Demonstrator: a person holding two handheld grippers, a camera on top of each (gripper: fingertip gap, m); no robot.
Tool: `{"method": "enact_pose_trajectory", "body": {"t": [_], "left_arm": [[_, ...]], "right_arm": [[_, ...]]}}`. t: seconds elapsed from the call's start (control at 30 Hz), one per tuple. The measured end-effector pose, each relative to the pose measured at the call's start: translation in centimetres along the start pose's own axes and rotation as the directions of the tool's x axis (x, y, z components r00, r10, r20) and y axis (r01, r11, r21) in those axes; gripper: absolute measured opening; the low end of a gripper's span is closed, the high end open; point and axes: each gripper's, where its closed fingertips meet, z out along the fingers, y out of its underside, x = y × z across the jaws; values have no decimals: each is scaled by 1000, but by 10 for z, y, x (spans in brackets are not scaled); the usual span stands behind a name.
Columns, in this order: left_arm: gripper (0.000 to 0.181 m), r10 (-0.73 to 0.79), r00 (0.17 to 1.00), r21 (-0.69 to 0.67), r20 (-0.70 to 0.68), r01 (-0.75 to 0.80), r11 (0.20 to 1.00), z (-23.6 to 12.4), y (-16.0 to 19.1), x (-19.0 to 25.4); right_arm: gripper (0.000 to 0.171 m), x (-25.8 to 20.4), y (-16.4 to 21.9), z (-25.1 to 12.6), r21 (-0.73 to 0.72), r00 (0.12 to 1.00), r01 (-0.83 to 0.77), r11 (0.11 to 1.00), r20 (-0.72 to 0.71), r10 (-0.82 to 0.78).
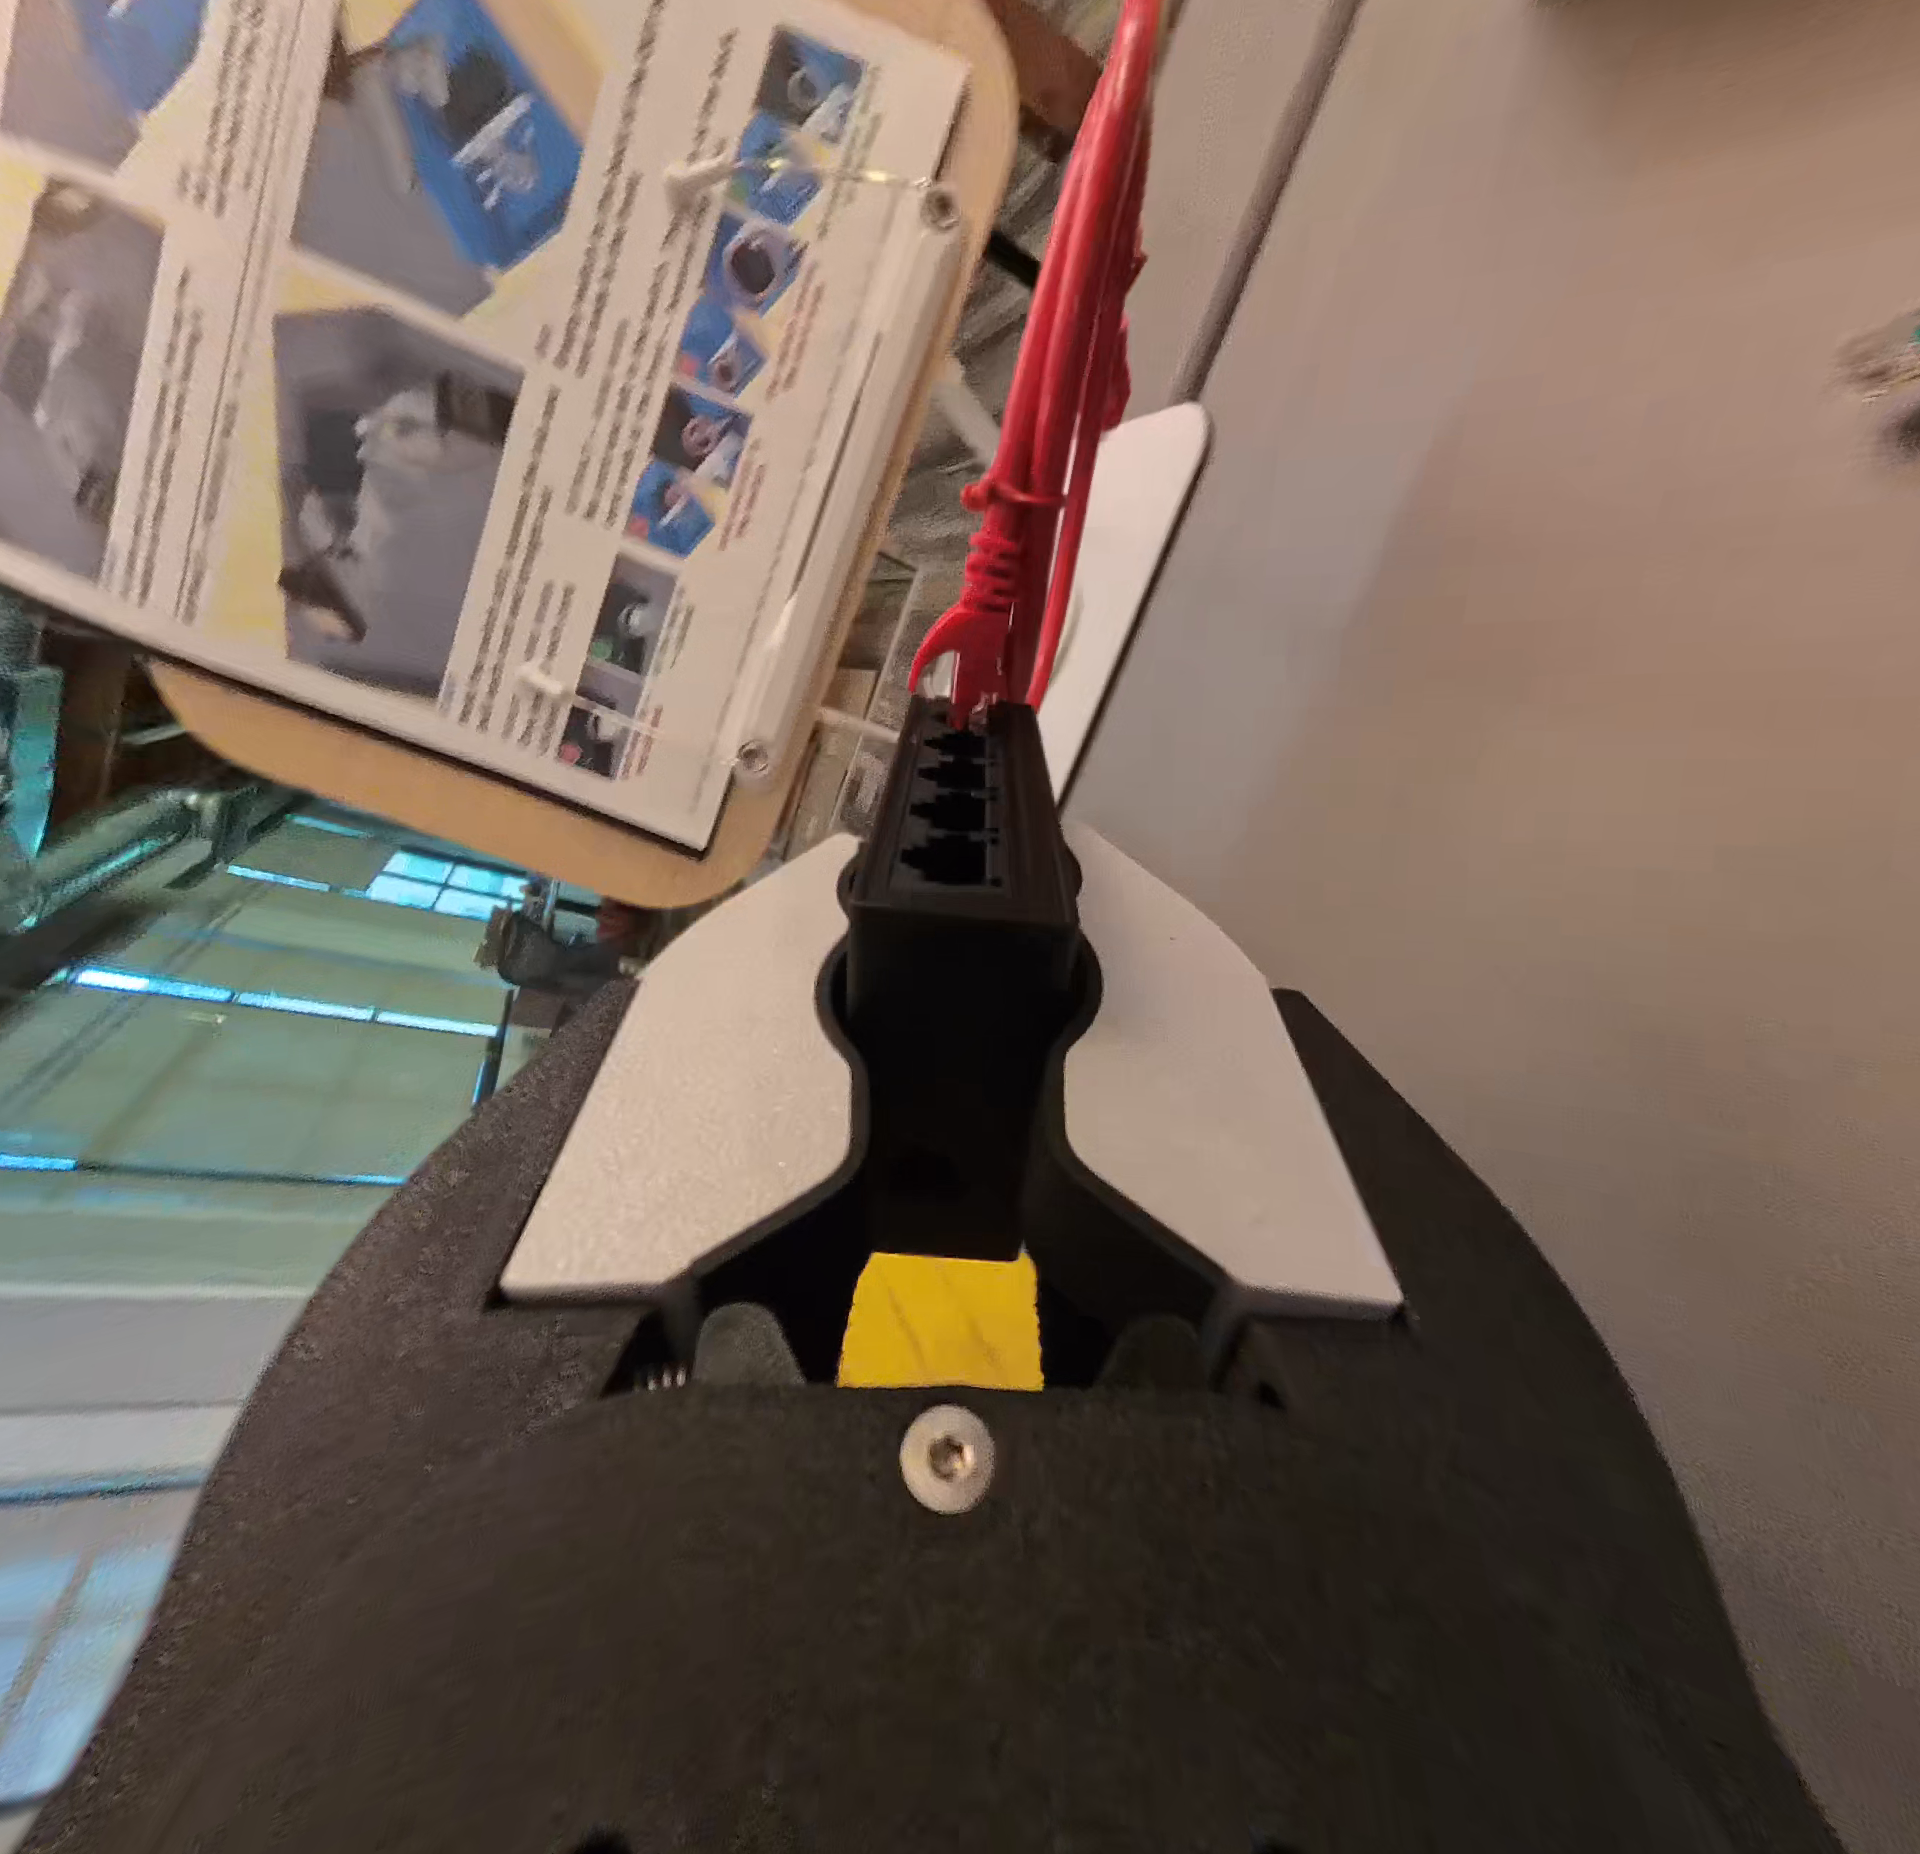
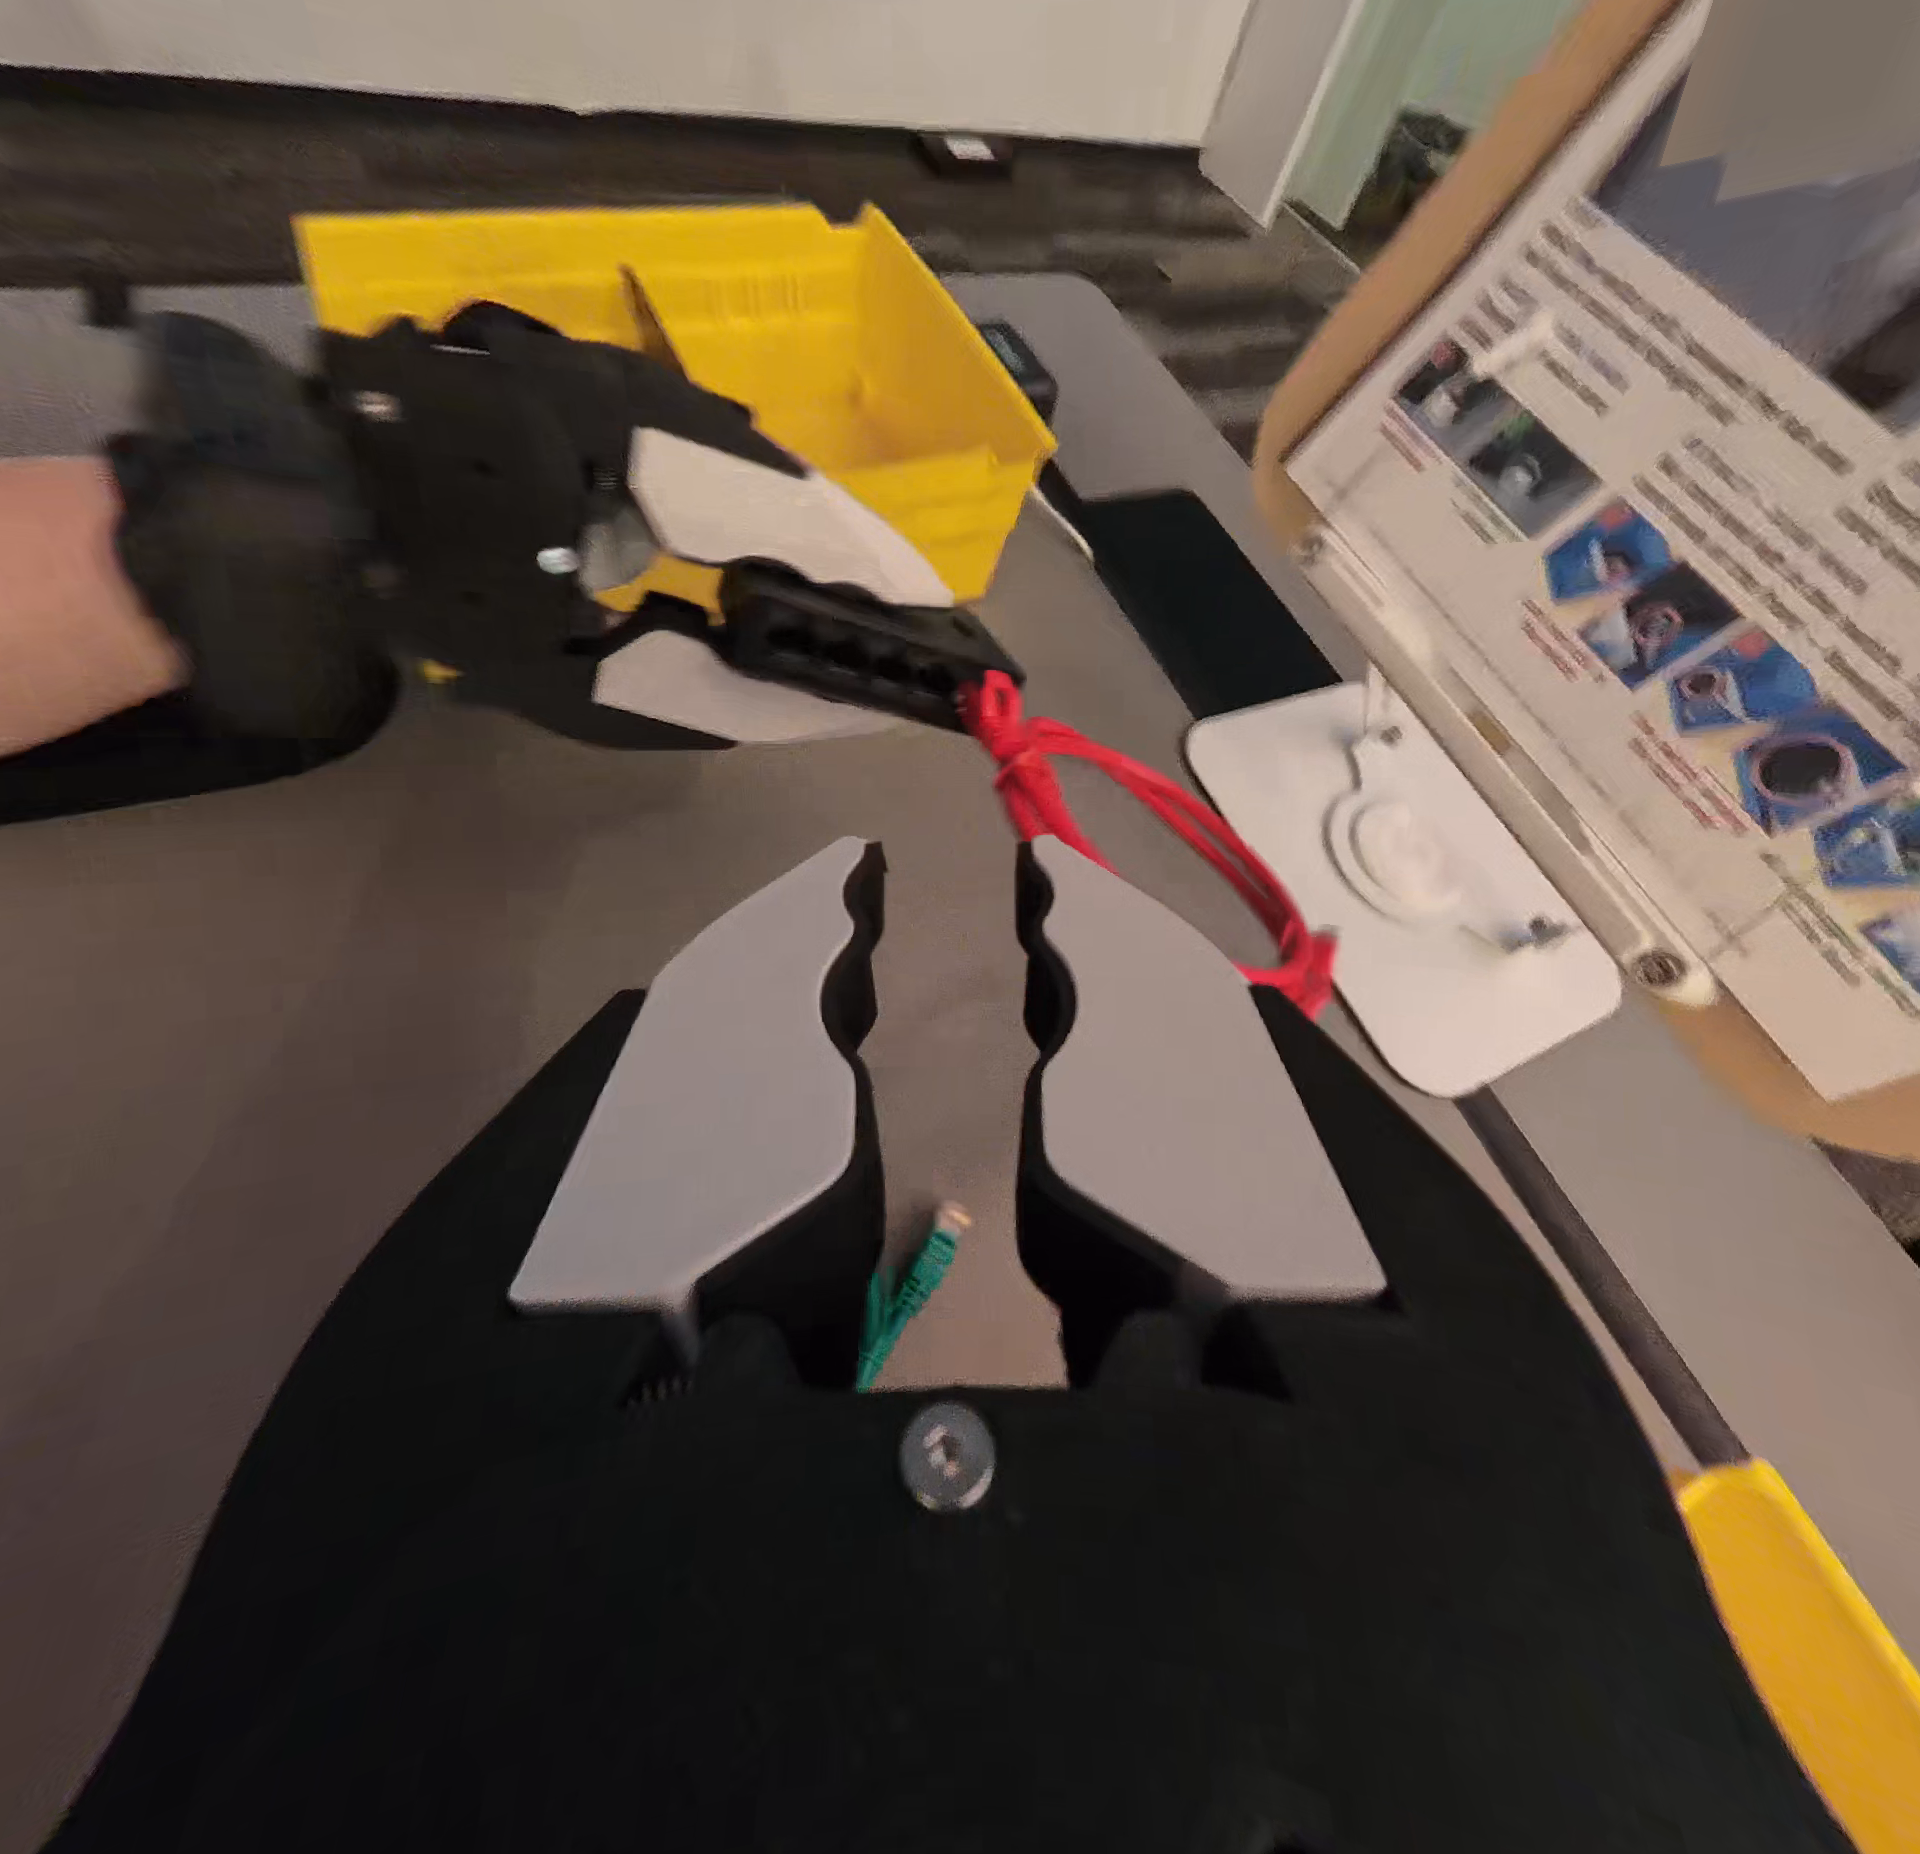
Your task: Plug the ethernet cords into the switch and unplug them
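Item: switch [image 1: 961, 931], black, the landmark; clamped between the left tongs [image 1: 961, 869], lifted clear of the counter [image 2: 416, 973], port row facing outward.

Item: red cord [image 1: 1081, 350], bundled and tied; one plug seated in the end port of the switch, farthest from the tongs' body; the remaining ports look empty; the bundle trails off past the switch toward a white stand base [image 2: 1455, 921].

Item: green cord [image 2: 914, 1274], plug end lying loose on the counter, well short of the switch, under the right tongs [image 2: 951, 869].

Item: right tongs, released, jaws parted, gripping nothing, hovering above the green cord's plug.

Item: yellow bin [image 2: 831, 350], behind the switch; instruction board [image 2: 1662, 557], to the far side of the red cord.

Step, as judged: one cord in, the second not yet taken up. Next move calls for lowering the right tongs onto the green plug, clenching on its boot, then lining plug with a free port while the left tongs steady the switch.
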Motion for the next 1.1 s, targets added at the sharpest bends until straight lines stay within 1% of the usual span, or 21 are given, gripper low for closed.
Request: {"method": "enact_pose_trajectory", "body": {"t": [0.1,0.23,0.33,0.43,0.5,0.6,0.67,0.8,0.87,0.97,1.0,1.1], "left_arm": [[30,-37,999,5,37,37,999,-8,9,-19],[30,-58,995,12,78,58,998,-19,6,-38],[30,-82,993,55,85,78,995,-25,-2,-47],[30,-97,992,82,86,90,993,-30,-8,-54],[30,-111,990,92,83,103,990,-33,-10,-57],[30,-129,988,115,84,119,986,-37,-13,-62],[30,-134,988,125,82,123,985,-40,-16,-64],[30,-132,988,138,76,121,983,-42,-20,-64],[31,-133,989,138,70,123,983,-42,-20,-63],[30,-134,989,135,70,123,983,-41,-19,-63],[31,-135,988,133,69,125,983,-41,-19,-63],[30,-147,987,133,68,137,982,-41,-16,-65]], "right_arm": [[24,-32,-10,-8,25,991,17,1000,132,-20],[22,-62,-2,4,22,971,-32,999,239,26],[19,-90,36,14,-78,951,-68,995,297,89],[17,-107,94,18,-215,948,-132,968,258,186],[15,-116,117,15,-225,934,-212,951,238,264],[15,-126,138,10,-228,879,-361,904,242,411],[15,-127,153,13,-245,868,-392,887,221,444],[15,-128,170,19,-299,883,-361,883,196,427],[15,-120,161,18,-262,910,-330,907,168,380],[15,-90,152,15,-235,958,-274,933,17,285],[15,-87,148,15,-231,967,-247,941,-2,254],[17,-106,138,18,-199,987,-147,969,36,158]]}}
